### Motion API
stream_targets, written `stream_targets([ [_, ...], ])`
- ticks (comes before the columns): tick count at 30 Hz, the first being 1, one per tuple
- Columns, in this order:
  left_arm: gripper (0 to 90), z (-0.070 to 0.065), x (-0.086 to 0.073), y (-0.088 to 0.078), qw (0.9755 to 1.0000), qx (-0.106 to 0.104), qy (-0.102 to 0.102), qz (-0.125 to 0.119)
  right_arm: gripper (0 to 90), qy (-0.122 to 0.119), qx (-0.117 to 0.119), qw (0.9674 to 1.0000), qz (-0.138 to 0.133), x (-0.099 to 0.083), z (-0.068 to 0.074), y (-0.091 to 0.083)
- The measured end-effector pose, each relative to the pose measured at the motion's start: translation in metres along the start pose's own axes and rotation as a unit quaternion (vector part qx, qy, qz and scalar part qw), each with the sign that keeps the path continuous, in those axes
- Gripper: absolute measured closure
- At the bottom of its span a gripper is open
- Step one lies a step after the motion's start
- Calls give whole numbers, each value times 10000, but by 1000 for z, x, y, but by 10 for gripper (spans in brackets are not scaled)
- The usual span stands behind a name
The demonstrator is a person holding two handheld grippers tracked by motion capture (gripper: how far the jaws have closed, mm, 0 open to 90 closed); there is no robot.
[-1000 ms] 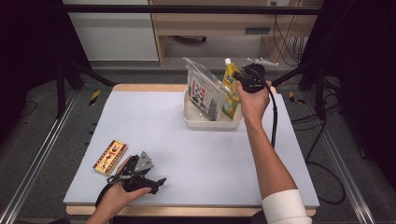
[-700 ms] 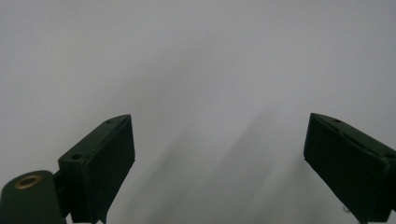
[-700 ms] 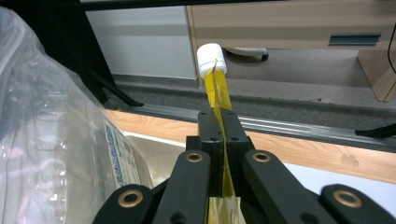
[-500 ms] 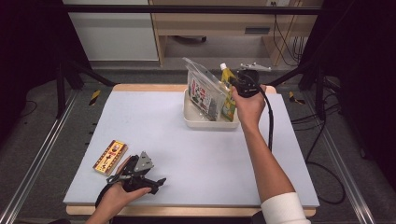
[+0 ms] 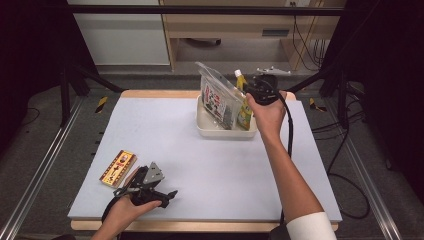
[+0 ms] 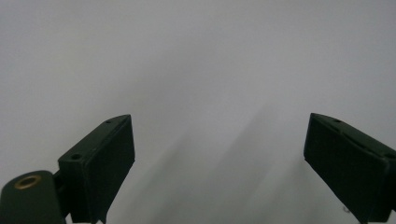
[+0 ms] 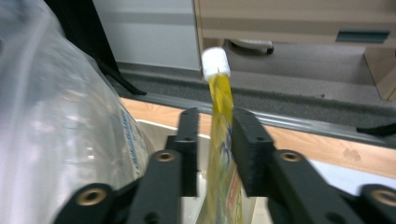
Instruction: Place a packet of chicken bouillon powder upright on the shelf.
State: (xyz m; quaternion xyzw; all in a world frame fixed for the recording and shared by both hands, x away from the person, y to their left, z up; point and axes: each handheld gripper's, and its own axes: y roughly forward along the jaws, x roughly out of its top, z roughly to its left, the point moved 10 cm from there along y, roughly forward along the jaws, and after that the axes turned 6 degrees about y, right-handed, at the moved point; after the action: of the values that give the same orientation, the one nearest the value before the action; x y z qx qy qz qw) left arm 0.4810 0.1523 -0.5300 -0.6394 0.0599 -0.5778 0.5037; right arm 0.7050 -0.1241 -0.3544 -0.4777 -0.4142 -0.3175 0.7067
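Red-yellow flat box near table's left front edge; wooden cabinet behind.

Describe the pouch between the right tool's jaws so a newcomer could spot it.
Start at the white rectangular tray at the far side of the pale table mat. Two packs stand in it: a large clear plastic bag with printed contents and, on its right, the slim yellow pouch. The pouch alone has a white screw cap on top.

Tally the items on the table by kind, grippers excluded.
Yellow spouted pouch, standing in the tub: 1
Clear plastic bag with printed contents, in the tub: 1
White tub: 1
Flat yellow and red packet at the near left: 1
Total: 4
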Motion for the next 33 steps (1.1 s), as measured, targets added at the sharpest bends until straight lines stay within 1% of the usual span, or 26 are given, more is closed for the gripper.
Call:
stream_targets([
  [1, 85, 0, 0, 0, 10000, 5, -17, -16, 667, -7, 23, 10000, -32, 2, 1, -4],
  [2, 85, 1, 0, -1, 10000, 14, -16, -20, 653, -37, 76, 10000, -52, 3, 2, -9],
  [6, 80, 4, 1, -2, 9999, 81, -62, -56, 611, -323, 129, 9993, -114, 3, 6, -33],
  [7, 78, 6, 1, -2, 9999, 125, -68, -67, 597, -357, 97, 9993, -114, 1, 5, -39],
  [8, 76, 7, 1, -3, 9998, 158, -61, -47, 581, -392, 115, 9991, -110, -1, 5, -46],
  [9, 73, 7, 1, -3, 9998, 158, -61, -47, 581, -392, 115, 9991, -110, -1, 5, -46],
  [10, 73, 9, 1, -4, 9998, 196, -59, -40, 570, -391, 168, 9990, -134, -3, 6, -52],
  [11, 72, 11, 1, -5, 9997, 237, -92, -62, 531, -544, 150, 9983, -153, -9, 4, -65],
  [13, 69, 14, 1, -6, 9995, 269, -152, -74, 494, -560, 188, 9981, -164, -15, 3, -74],
  [15, 69, 17, 0, -7, 9993, 310, -186, -90, 461, -510, 235, 9983, -137, -25, 2, -82],
  [16, 69, 18, 0, -8, 9992, 321, -208, -94, 444, -535, 239, 9982, -112, -31, 2, -86],
  [19, 62, 20, -1, -10, 9991, 330, -235, -107, 399, -577, 224, 9981, -75, -47, 1, -93],
  [22, 61, 21, -1, -11, 9991, 331, -246, -121, 349, -640, 197, 9978, 20, -62, 2, -94],
  [23, 58, 22, -1, -11, 9990, 339, -252, -141, 341, -648, 203, 9977, 70, -66, 2, -94],
  [26, 53, 22, -1, -14, 9992, 310, -200, -157, 316, -707, 190, 9973, 83, -76, 6, -95],
  [28, 50, 24, -1, -16, 9991, 328, -195, -190, 311, -678, 222, 9973, 160, -83, 9, -96],
  [29, 49, 24, -1, -17, 9991, 322, -183, -203, 309, -709, 222, 9971, 179, -87, 11, -95],
  [30, 46, 25, -1, -18, 9990, 323, -196, -217, 306, -742, 200, 9968, 201, -91, 11, -95],
  [33, 45, 28, -2, -20, 9988, 362, -217, -236, 288, -718, 235, 9968, 249, -102, 14, -93],
])
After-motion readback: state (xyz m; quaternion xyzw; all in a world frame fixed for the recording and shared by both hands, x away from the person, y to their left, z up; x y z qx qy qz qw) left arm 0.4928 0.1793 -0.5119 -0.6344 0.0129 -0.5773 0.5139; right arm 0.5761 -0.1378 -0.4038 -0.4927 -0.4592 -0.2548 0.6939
